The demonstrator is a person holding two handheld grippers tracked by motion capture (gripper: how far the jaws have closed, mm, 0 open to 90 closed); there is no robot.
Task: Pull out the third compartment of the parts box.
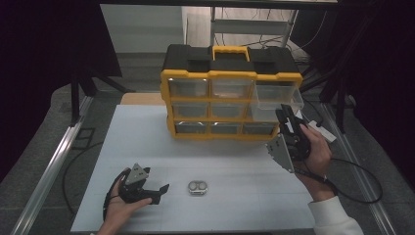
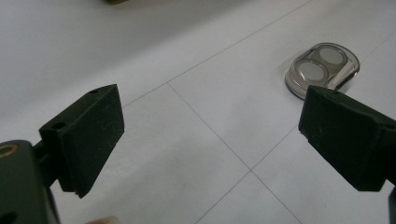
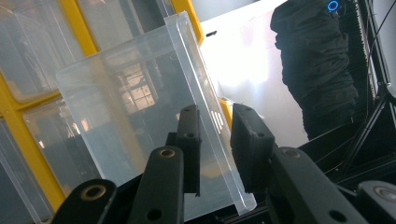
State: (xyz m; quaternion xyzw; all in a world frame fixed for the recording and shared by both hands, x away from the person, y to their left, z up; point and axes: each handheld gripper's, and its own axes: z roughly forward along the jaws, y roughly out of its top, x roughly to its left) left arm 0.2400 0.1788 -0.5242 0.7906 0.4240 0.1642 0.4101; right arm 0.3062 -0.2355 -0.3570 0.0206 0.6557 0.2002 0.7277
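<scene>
A yellow and black drawer cabinet [image 1: 230,93] stands at the back of the white table [image 1: 147,142]. Its top right clear drawer [image 1: 276,94] is pulled out. My right gripper [image 1: 285,113] is at that drawer's front. In the right gripper view the jaws [image 3: 215,140] are shut on the front wall of the clear drawer [image 3: 130,102], one pad on each side. My left gripper [image 1: 159,193] lies low on the table near the front, open, with nothing between its pads [image 2: 210,116]. A small clear case [image 1: 197,187] with two round white inserts lies just right of it [image 2: 323,67].
The other drawers of the cabinet are closed. Metal rails run along both table sides. A cable [image 1: 362,186] trails from the right gripper over the right edge. A dark stand and dark cloth [image 3: 317,60] are behind the cabinet.
</scene>
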